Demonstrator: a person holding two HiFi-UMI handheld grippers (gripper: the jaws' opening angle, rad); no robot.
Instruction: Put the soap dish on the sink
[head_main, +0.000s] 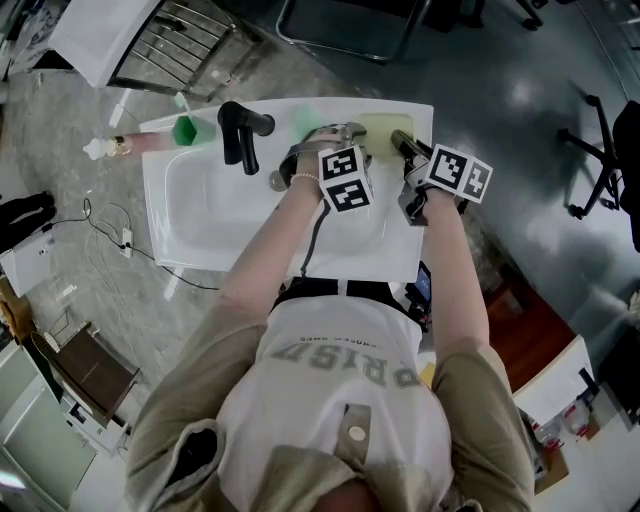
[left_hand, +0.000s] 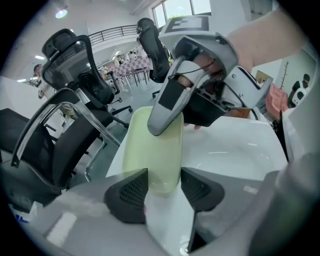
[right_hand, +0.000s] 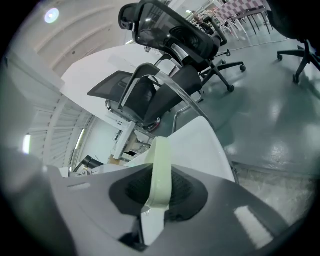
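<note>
Head view: the pale green soap dish (head_main: 383, 127) lies on the sink (head_main: 200, 230) rim, right of the faucet (head_main: 240, 135), long axis pointing away from it.
Left gripper view: the left gripper (left_hand: 164, 182) clasps its near end; the soap dish runs straight ahead.
Right gripper view: the right gripper (right_hand: 159, 192) pinches its rim edge-on.

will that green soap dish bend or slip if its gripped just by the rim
Probably stiff: the soap dish holds its shape with only its thin rim pinched in the right gripper. Likely slippery, since its surface looks smooth and glossy. It seems light, a shallow thin-walled tray, so a nudge could slide it on the glossy sink.
</note>
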